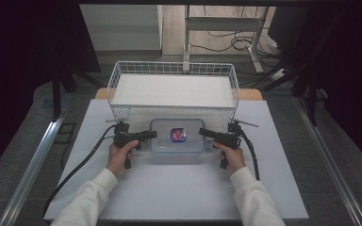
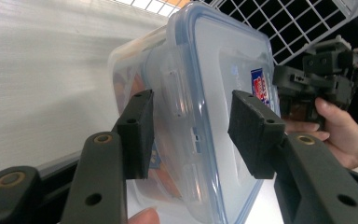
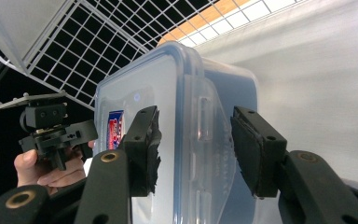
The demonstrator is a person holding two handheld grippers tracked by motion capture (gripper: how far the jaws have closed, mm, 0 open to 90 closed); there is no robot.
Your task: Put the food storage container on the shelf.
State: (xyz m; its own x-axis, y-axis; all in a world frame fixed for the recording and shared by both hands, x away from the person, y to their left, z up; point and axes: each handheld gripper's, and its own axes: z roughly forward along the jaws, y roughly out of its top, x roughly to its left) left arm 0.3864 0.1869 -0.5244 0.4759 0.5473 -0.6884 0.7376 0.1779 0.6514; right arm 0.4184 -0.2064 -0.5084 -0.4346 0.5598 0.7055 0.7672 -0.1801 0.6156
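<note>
High view has my left gripper (image 1: pixel 147 135) and right gripper (image 1: pixel 206 133) flanking the lidded container (image 1: pixel 177 135), fingers apart around its side latches; next I'd judge unclipping.

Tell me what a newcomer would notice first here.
A clear lidded box sits mid-table, with a red-and-blue label on its lid. The left gripper and right gripper flank its two ends, jaws open astride the side latches. Behind it stands a white wire basket.
</note>
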